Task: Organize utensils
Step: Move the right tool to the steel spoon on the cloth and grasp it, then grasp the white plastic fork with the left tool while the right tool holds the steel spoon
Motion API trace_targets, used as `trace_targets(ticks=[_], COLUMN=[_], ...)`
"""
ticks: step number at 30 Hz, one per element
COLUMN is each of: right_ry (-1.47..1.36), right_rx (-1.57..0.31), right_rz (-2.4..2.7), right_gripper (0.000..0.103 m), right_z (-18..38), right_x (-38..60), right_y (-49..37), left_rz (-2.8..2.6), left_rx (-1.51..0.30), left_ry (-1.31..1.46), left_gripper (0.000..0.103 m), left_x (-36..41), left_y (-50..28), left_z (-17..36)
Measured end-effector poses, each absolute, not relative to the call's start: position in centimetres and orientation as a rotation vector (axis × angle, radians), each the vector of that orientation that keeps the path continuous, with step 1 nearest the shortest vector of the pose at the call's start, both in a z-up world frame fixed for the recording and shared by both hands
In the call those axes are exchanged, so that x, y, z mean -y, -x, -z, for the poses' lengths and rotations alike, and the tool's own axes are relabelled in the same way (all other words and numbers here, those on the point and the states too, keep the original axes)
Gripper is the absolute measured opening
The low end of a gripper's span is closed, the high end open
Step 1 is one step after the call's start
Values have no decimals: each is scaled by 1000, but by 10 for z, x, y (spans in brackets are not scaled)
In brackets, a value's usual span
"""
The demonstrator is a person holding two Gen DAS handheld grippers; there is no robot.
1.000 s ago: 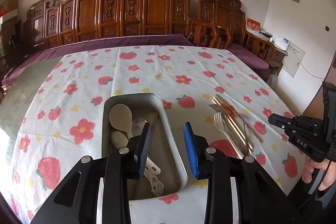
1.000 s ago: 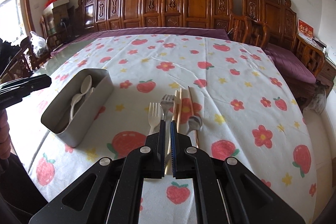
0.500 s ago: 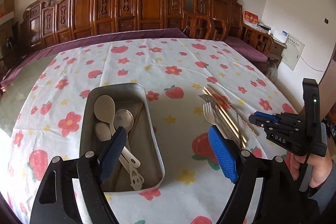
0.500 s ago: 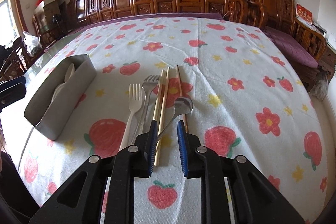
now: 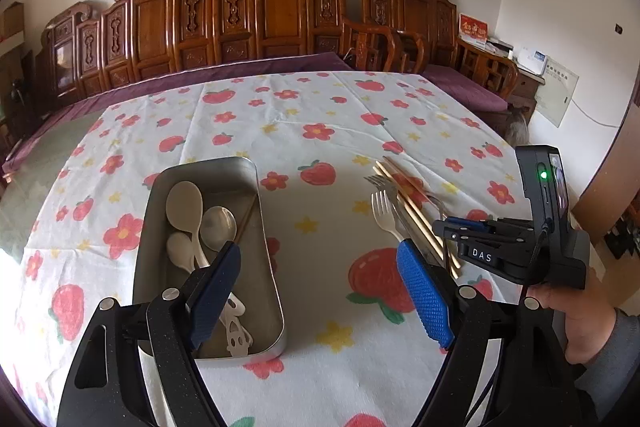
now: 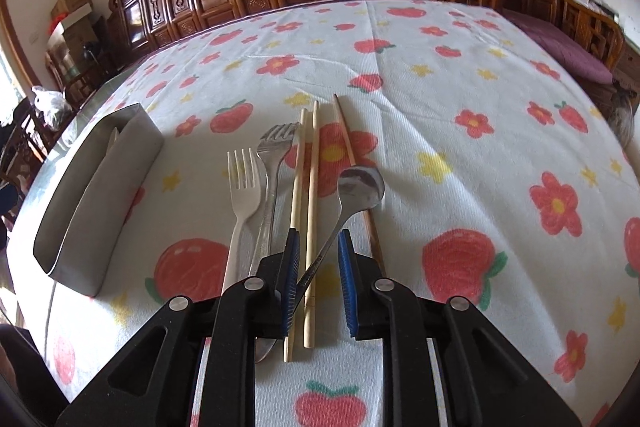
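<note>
A metal tin (image 5: 264,251) (image 6: 76,211) holds several spoons (image 5: 188,203) and a dark chopstick. On the cloth lie a white fork (image 6: 242,183), a metal fork (image 6: 272,163), two pale chopsticks (image 6: 310,187), a dark chopstick (image 6: 348,143) and a metal spoon (image 6: 358,187). My right gripper (image 6: 318,247) is open low over them, its jaws either side of the metal spoon's handle and one pale chopstick. It also shows in the left wrist view (image 5: 452,225). My left gripper (image 5: 320,267) is wide open and empty, its left finger above the tin's near end.
The table has a white cloth with strawberries and flowers (image 5: 320,131). Carved wooden chairs (image 5: 280,7) line the far side and right. The table edge runs close on the right (image 6: 624,155).
My left gripper opened wide and drew back from the tin. My right gripper opened and dropped forward onto the utensil row, straddling the metal spoon's handle.
</note>
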State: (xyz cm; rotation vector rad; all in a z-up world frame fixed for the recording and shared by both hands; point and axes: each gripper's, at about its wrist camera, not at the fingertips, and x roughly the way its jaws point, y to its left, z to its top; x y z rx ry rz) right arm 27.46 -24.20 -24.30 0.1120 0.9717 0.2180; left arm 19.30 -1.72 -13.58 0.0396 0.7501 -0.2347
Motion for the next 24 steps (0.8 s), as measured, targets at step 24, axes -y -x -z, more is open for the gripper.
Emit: trace_targets(ticks=[24], right_ry=[-183], right_rx=[-878], right_rz=[-295], right_gripper=[4], right_z=[209], right_x=[267], right_y=[-264], left_rz=[225], left_rx=[-808], left_ry=[-89], left_gripper=[77], left_x=[58], left_y=[-219], left_z=[153])
